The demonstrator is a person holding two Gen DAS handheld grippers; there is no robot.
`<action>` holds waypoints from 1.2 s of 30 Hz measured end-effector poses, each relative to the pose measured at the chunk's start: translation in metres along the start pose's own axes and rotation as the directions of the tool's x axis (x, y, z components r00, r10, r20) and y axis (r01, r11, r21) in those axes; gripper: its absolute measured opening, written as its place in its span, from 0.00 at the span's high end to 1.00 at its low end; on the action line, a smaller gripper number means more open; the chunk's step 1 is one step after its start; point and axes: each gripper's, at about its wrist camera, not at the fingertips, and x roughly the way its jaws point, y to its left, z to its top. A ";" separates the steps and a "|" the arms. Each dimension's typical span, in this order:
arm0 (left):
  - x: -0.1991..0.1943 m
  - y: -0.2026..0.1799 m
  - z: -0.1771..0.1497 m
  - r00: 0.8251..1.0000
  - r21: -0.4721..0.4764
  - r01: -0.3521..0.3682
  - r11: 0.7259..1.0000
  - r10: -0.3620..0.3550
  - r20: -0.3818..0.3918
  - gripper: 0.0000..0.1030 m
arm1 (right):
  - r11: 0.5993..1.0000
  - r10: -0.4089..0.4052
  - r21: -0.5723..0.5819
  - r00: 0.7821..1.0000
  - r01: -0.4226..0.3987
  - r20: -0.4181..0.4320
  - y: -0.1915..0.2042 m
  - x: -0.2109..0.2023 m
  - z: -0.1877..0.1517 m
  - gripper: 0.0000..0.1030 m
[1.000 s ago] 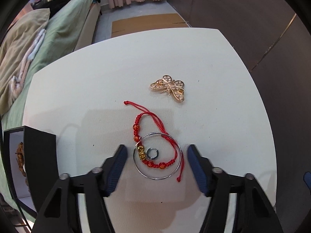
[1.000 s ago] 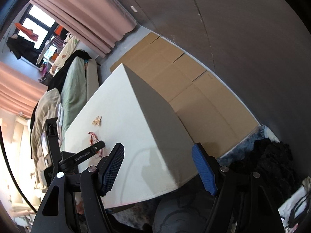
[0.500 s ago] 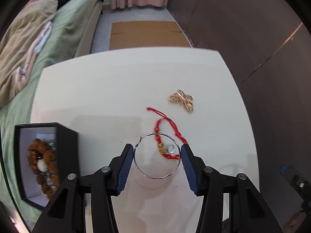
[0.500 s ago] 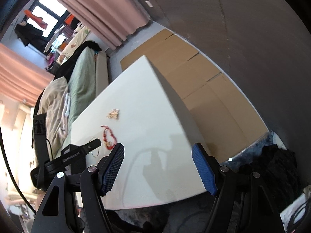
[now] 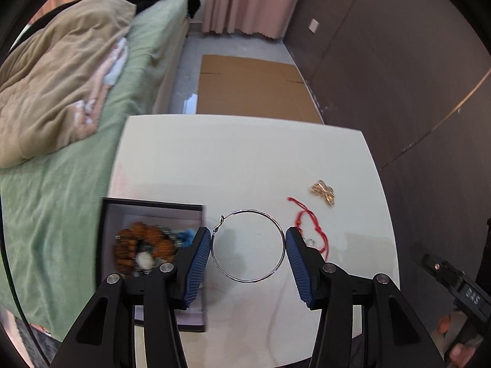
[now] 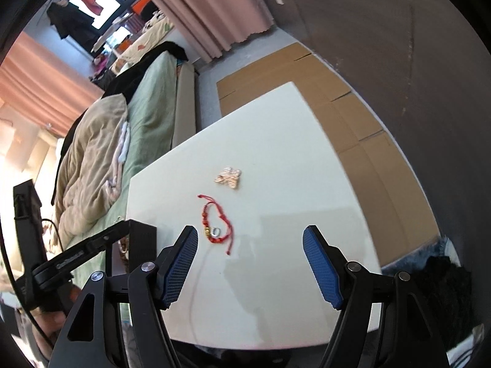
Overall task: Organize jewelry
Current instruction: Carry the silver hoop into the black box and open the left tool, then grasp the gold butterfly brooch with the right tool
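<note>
My left gripper [image 5: 248, 245] is shut on a large silver hoop earring [image 5: 277, 228], held flat between its blue pads above the white table [image 5: 245, 159]. A black jewelry box [image 5: 153, 208] with beaded bracelets inside sits just left of it. A red cord bracelet [image 5: 319, 233], a small silver ring [image 5: 310, 241] and a gold butterfly brooch [image 5: 322, 192] lie to the right. My right gripper [image 6: 250, 245] is open and empty above the table, with the red bracelet [image 6: 214, 214], ring [image 6: 216, 231] and brooch [image 6: 228, 178] ahead of it.
A bed with green sheet and beige duvet [image 5: 61, 92] runs along the table's left side. Flat cardboard [image 5: 251, 86] lies on the floor beyond the table. A dark wall [image 5: 414, 61] is on the right. The left gripper's body [image 6: 70, 257] shows in the right view.
My left gripper closed on the hoop earring, lifted it off the bracelet and ring, and carried it left toward the black box. My right gripper swung toward the table.
</note>
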 end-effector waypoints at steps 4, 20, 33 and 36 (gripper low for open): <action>-0.014 0.024 0.001 1.000 -0.036 -0.010 0.999 0.011 0.022 0.50 | 1.000 -0.008 -0.027 1.000 0.008 -0.007 0.014 0.009 0.009 0.31; -0.025 0.094 -0.003 0.998 -0.148 -0.046 0.988 0.051 0.025 0.50 | 0.996 -0.039 -0.085 0.996 0.033 -0.077 0.054 0.069 0.037 0.32; -0.003 0.103 0.007 1.000 -0.157 -0.026 0.987 0.022 -0.022 0.49 | 0.986 -0.144 -0.110 0.979 0.129 -0.146 0.054 0.123 0.052 0.47; 0.003 0.102 0.007 0.999 -0.159 -0.017 0.987 0.011 -0.041 0.49 | 0.978 -0.178 -0.134 0.974 0.159 -0.142 0.058 0.131 0.053 0.47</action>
